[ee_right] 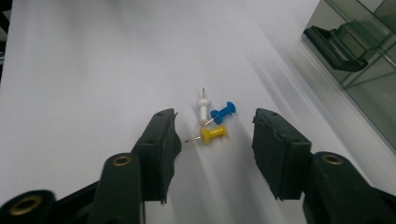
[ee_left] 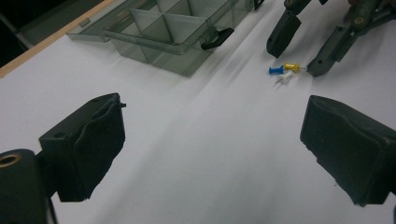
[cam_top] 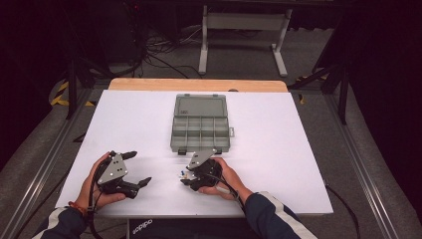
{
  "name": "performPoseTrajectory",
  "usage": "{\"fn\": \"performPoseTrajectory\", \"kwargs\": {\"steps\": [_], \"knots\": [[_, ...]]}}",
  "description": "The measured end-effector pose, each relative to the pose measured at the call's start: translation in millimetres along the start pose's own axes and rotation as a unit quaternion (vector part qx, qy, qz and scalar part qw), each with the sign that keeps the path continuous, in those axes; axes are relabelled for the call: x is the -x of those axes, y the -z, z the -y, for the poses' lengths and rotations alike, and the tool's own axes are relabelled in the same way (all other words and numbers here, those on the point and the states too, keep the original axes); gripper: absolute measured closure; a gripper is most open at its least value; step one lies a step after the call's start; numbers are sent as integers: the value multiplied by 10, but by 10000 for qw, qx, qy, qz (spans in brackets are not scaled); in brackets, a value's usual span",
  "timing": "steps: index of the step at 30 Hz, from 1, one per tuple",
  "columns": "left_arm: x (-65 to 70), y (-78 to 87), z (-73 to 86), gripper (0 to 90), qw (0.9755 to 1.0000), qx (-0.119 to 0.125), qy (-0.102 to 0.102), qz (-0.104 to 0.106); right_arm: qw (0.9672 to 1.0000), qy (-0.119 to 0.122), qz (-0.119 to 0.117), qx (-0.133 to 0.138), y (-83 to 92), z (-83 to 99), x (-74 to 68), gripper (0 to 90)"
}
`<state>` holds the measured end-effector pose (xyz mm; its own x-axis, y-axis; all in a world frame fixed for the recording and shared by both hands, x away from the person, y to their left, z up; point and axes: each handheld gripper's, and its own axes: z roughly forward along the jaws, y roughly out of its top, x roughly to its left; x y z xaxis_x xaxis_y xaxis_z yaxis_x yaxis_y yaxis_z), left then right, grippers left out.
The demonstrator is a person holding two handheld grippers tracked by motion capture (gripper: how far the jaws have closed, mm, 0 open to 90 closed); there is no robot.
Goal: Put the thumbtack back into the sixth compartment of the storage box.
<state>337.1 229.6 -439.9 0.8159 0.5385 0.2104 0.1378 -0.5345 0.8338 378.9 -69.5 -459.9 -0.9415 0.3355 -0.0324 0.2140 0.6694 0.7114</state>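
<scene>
On the white table sheet (cam_top: 278, 149), just off its near edge, I read "adidas" upside down. My right gripper (ee_right: 212, 133) straddles the yellow plastic pushpin (ee_right: 212, 133), pads clear; blue (ee_right: 224, 112) and white (ee_right: 202, 107) pushpins touch it. My left gripper (ee_left: 212, 154) gapes empty over bare sheet. The clear compartment box (cam_top: 200, 134) sits just beyond.

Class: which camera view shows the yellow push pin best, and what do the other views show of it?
The right gripper view: the yellow push pin lies close and sharp, head and point distinct. The left gripper view shows it small and farther off. In the high view the pins are only tiny specks.
</scene>
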Motion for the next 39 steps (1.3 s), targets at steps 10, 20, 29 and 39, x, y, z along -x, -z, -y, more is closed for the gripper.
{"fn": "performPoseTrajectory", "kwargs": {"steps": [10, 20, 29, 39], "knots": [[29, -12, -10, 73, 10000, -61, -38, -14, 9993, 284, -250, -23, -6, -22, -32, 759], [25, -25, -8, 76, 10000, -73, -37, -3, 9995, 175, -273, -33, 8, -14, -13, 896], [29, -38, -7, 76, 9999, -103, -28, 29, 9995, 102, -287, 22, 3, -20, -17, 755], [30, -47, -10, 79, 9999, -125, -78, 48, 9998, 90, -165, 46, -79, -72, 16, 832]]}}
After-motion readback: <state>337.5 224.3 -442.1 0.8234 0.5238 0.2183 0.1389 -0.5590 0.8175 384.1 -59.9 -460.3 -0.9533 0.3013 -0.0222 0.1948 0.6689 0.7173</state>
